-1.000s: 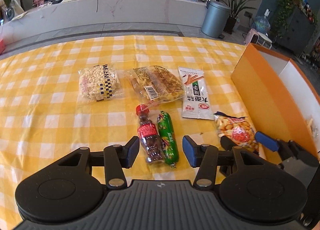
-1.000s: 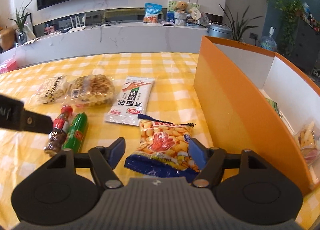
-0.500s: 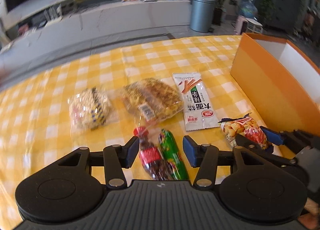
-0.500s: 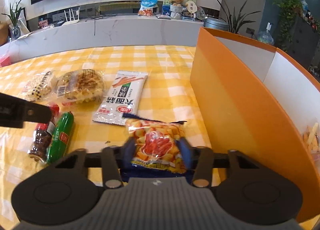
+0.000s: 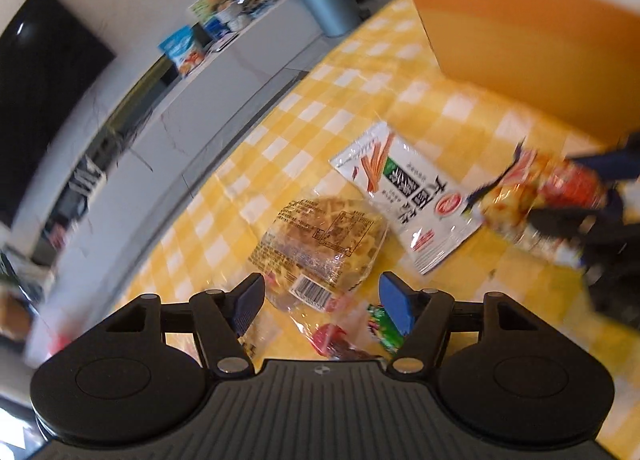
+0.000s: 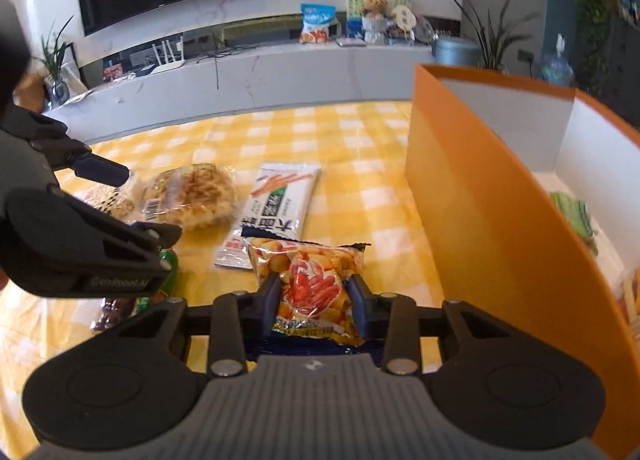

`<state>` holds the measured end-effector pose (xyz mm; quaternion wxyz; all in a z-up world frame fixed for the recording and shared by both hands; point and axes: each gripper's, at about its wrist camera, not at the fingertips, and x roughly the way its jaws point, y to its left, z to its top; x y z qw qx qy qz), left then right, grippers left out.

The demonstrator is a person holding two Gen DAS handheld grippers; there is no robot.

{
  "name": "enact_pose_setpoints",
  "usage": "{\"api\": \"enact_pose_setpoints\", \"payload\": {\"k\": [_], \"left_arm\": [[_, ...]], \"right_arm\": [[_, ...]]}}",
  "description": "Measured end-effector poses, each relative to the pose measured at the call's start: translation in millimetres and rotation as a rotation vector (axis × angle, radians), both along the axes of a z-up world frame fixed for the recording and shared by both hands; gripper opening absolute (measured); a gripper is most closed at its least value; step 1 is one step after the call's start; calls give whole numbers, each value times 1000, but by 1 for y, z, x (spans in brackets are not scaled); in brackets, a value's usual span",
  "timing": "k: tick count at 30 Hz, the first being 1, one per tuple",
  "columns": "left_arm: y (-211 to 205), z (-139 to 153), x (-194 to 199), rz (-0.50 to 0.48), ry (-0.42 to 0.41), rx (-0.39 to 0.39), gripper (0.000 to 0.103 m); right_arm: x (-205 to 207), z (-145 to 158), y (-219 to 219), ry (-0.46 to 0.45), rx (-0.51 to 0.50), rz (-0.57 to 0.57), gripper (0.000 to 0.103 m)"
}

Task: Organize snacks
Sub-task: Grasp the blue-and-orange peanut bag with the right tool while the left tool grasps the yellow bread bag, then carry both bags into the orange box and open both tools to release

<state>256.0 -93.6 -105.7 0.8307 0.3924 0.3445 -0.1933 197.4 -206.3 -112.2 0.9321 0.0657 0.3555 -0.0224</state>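
Yellow-checked tablecloth (image 6: 360,164), one orange box (image 6: 480,196) at my right. I count on the cloth: one waffle pack (image 5: 320,240), one white breadstick packet (image 5: 404,196) with Chinese print, one green sausage (image 5: 384,326), one small cola bottle (image 6: 112,310). My right gripper (image 6: 314,300) pinches one yellow-and-red cracker bag (image 6: 308,276), just beside the box wall. My left gripper (image 5: 320,300) gapes wide, empty, over the waffle pack; "GenRobot.AI" reads on its side.

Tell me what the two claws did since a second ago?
The right claw closed on the shrimp chip bag and lifted it off the checkered table, beside the orange box. The left claw stayed open but swung forward and tilted, from over the sausages to the waffle pack. The white stick packet and waffle pack stayed put.
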Motion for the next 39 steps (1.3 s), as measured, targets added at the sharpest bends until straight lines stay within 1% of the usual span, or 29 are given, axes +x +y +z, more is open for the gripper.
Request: {"api": "enact_pose_setpoints", "payload": {"k": [2, 6, 7, 9, 10, 11, 13, 15, 17, 20, 24, 26, 29, 33, 36, 39], "left_arm": [[-4, -8, 5, -15, -2, 39, 78], [-12, -24, 10, -44, -21, 126, 78], [-14, -27, 11, -53, -27, 143, 77], [-16, -30, 11, -64, -44, 151, 74], [-17, -30, 12, -64, -41, 149, 68], [-17, -30, 13, -61, -30, 147, 54], [-18, -33, 13, -57, -26, 152, 41], [-17, -34, 11, -60, -40, 152, 37], [-14, -32, 9, -51, -51, 129, 31], [-11, -23, 7, -24, -62, 86, 24], [-6, -5, 4, 20, -74, 4, 19], [-3, 5, 0, 42, -81, -43, 16], [4, 22, -6, 81, -79, -122, 15], [15, 49, -17, 126, -57, -231, 14], [23, 70, -25, 165, -17, -317, 14], [31, 89, -35, 202, 30, -402, 14]], "right_arm": [[2, -1, -5, 9, 28, -8, 36], [1, -3, -3, 4, 25, 3, 36], [1, -3, -3, 3, 25, 5, 36], [2, -3, -4, 3, 26, 7, 37], [2, -3, -4, 3, 28, 7, 37], [2, -3, -5, 3, 29, 7, 37], [2, -4, -5, 3, 28, 8, 37], [2, -4, -4, 2, 22, 11, 37], [2, -4, -4, 0, 17, 13, 37], [1, -4, -2, -4, 6, 17, 37], [-2, -2, 0, -17, 15, 28, 36], [-5, 2, 1, -37, 11, 35, 36], [-9, 7, 4, -69, -4, 54, 35], [-15, 14, 3, -89, 16, 68, 35], [-21, 21, 3, -94, 22, 78, 35], [-28, 32, 6, -89, 5, 76, 35]]}}
